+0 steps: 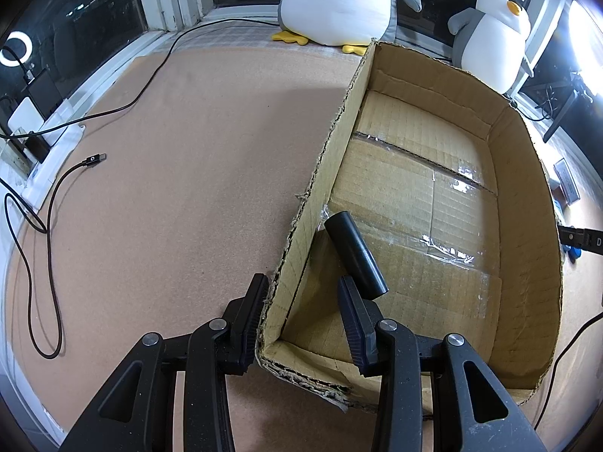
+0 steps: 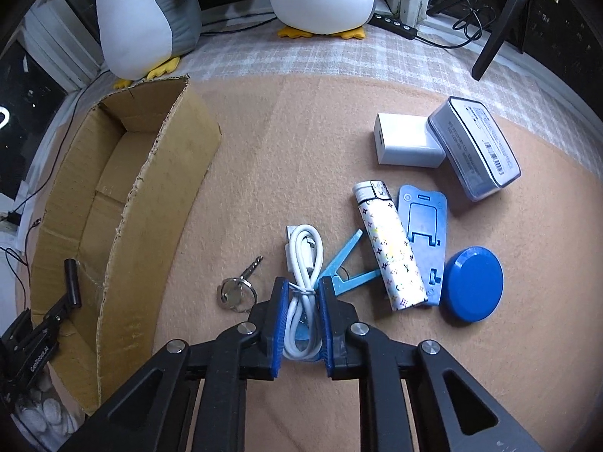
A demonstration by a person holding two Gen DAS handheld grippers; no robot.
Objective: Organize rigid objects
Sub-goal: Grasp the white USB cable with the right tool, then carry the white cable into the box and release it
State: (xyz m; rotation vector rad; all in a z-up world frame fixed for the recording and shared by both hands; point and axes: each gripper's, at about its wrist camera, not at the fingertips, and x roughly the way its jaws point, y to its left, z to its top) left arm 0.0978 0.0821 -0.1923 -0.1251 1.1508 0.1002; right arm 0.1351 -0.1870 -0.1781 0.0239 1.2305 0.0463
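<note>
Right wrist view: coiled white cable on the table, among the loose items.
My right gripper has its jaws nearly closed around it. I'd squeeze at the tie, lift straight, clear the keys. Left gripper straddles the cardboard box wall, its jaws gripping nothing I can see.

Black linkage arms, silver screws — blue-padded fingers.

Tan cork-like mat over the tabletop, checked cloth along its far edge. Beyond the mat, dark night windows in white frames. Ring light reflected left of the mat.
</note>
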